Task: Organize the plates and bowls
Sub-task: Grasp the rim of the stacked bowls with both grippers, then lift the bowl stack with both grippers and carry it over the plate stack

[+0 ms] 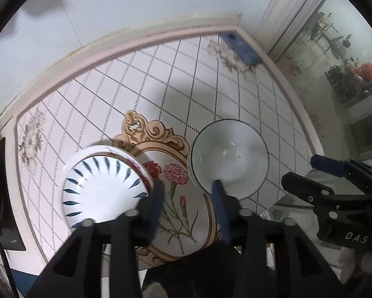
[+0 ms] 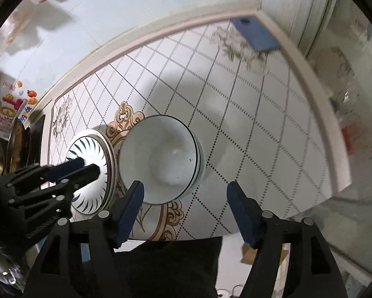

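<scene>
Both grippers are hanging over the table (image 1: pixel 176 79), pointing steeply down; the left gripper (image 1: pixel 188 193) is standing part-open with nothing between its fingers, its left finger just overlapping the edge of the plates (image 1: pixel 99 193); the right gripper (image 2: pixel 186 198) is standing wider, empty too, one finger crossing the rim of the bowls (image 2: pixel 161 164) in the picture, though whether it is touching I cannot tell. The plates are sitting as a small stack on the left, blue-leaf plate on top; the bowls are nesting just beside them on the right. Plates with plates, bowls with bowls: the sorting is looking mostly done; a blue phone (image 2: pixel 256 34) is lying in the far corner, well apart.
</scene>
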`<control>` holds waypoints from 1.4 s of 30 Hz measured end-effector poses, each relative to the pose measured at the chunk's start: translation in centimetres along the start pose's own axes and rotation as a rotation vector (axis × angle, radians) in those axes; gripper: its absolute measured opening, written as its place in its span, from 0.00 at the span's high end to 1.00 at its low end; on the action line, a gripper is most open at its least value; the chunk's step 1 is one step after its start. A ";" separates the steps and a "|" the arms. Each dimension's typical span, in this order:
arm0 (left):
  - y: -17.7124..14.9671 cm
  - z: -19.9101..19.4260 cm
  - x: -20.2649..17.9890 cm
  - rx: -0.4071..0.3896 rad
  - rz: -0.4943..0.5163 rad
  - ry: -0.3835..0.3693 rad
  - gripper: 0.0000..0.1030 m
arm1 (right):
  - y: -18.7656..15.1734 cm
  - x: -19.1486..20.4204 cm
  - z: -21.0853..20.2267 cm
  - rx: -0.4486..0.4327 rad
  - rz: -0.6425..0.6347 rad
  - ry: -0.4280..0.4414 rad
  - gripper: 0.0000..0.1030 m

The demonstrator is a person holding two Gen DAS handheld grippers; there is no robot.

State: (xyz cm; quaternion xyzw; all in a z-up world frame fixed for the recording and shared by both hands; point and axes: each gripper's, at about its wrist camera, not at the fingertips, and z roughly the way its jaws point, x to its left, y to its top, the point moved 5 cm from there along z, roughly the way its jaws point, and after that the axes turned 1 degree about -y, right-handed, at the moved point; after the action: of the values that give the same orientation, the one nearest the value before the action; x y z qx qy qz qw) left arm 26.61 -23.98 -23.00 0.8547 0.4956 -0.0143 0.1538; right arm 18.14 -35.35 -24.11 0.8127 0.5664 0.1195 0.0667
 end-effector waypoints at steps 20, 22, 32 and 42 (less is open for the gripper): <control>-0.9 -9.8 0.6 -0.182 -0.021 -0.093 0.04 | -2.4 3.3 -12.7 -0.202 -0.029 -0.045 0.10; -0.7 -10.0 0.5 -0.192 -0.020 -0.091 0.04 | -2.5 3.4 -13.5 -0.215 -0.025 -0.043 0.09; 0.9 -4.5 1.6 -0.126 -0.081 -0.065 0.04 | -1.2 1.2 -10.1 -0.158 0.029 0.002 0.09; 2.5 6.2 2.9 0.075 -0.153 -0.147 0.07 | 0.4 -2.7 -0.3 -0.042 0.177 0.214 0.08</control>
State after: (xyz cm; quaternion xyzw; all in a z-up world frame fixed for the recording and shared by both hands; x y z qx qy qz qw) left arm 31.02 -24.37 -28.80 0.8161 0.5461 -0.1072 0.1561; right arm 17.51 -38.00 -24.04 0.8405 0.4936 0.2230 0.0122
